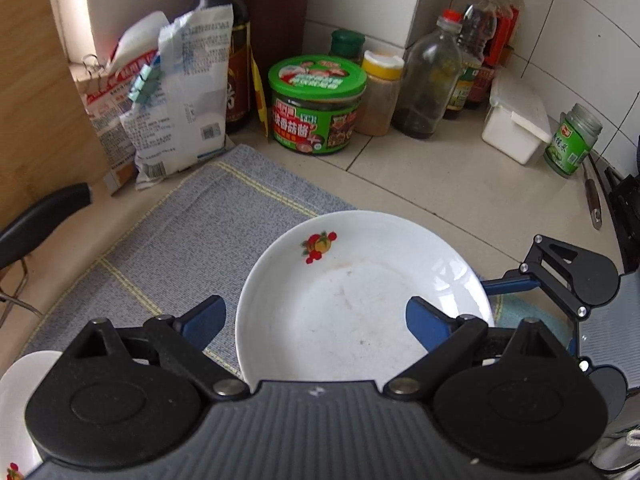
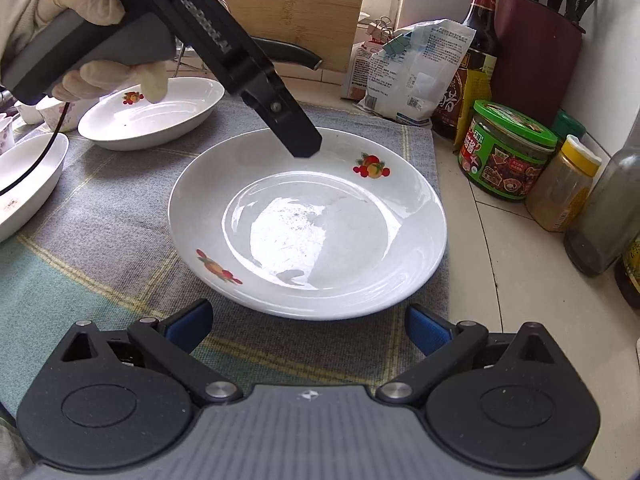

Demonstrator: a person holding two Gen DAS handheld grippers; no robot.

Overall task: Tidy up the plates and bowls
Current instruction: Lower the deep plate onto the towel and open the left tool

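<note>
A white round plate (image 1: 360,296) (image 2: 308,224) with fruit prints lies on the grey woven mat (image 1: 208,220) (image 2: 100,216). My left gripper (image 1: 316,320) is open just above the plate's near side; its body (image 2: 224,52) reaches over the plate's far rim in the right wrist view. My right gripper (image 2: 308,326) is open and empty at the plate's near rim; it also shows at the right in the left wrist view (image 1: 568,276). A white oval dish (image 2: 152,112) lies on the mat at the far left. Another white dish (image 2: 28,184) sits at the left edge.
Jars, sauce bottles and bags crowd the tiled corner: a green-lidded jar (image 1: 316,104) (image 2: 508,152), a yellow-lidded spice jar (image 1: 380,92), a white box (image 1: 516,120), a flour bag (image 1: 180,96). Small patterned cups (image 2: 52,114) stand far left. A knife block (image 2: 536,52) is behind.
</note>
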